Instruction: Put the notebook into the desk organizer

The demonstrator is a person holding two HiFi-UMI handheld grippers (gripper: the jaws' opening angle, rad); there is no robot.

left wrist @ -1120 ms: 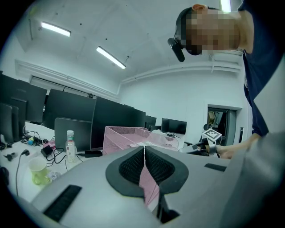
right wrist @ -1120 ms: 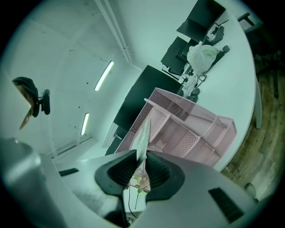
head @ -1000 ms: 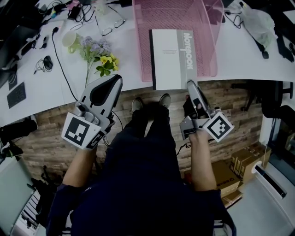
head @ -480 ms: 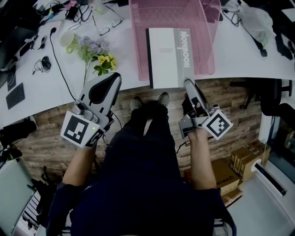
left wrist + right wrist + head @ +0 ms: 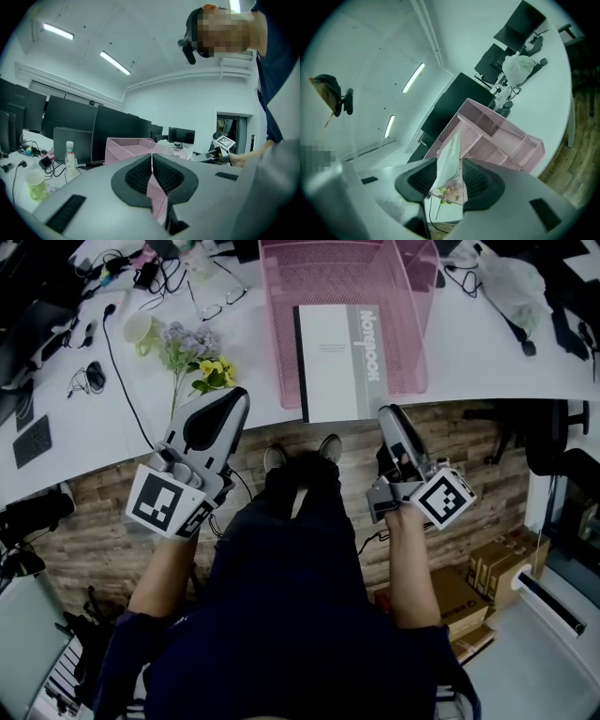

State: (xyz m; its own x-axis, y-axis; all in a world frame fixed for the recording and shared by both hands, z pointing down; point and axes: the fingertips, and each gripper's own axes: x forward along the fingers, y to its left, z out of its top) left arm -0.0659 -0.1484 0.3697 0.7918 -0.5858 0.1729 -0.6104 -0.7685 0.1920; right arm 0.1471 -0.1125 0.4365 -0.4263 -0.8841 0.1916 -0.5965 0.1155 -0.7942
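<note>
Left arm: the forearm reaches up from the lower left, and the left gripper points toward the desk, its tip over the desk's near edge.
Left fingers: clenched together, nothing between the pads.
Right arm: the right hand grips the handle below the marker cube, and the right gripper sits just beside the notebook's near right corner.
Right fingers: released; the jaws have just been opening. In the right gripper view the notebook's edge shows in the gap, with no pad pressing on it.
Notebook: lies flat inside the pink mesh desk organizer, its near end sticking out past the organizer's open front to the desk edge.
Writing: "NOTEBOOK" in pale letters runs along the cover's grey band. The small lines on the white part are too small to read.
Hard to see: the left hand is hidden behind its marker cube, and the frame cuts off the organizer's far end.
Beside: artificial flowers and a cup lie left of the organizer.
</note>
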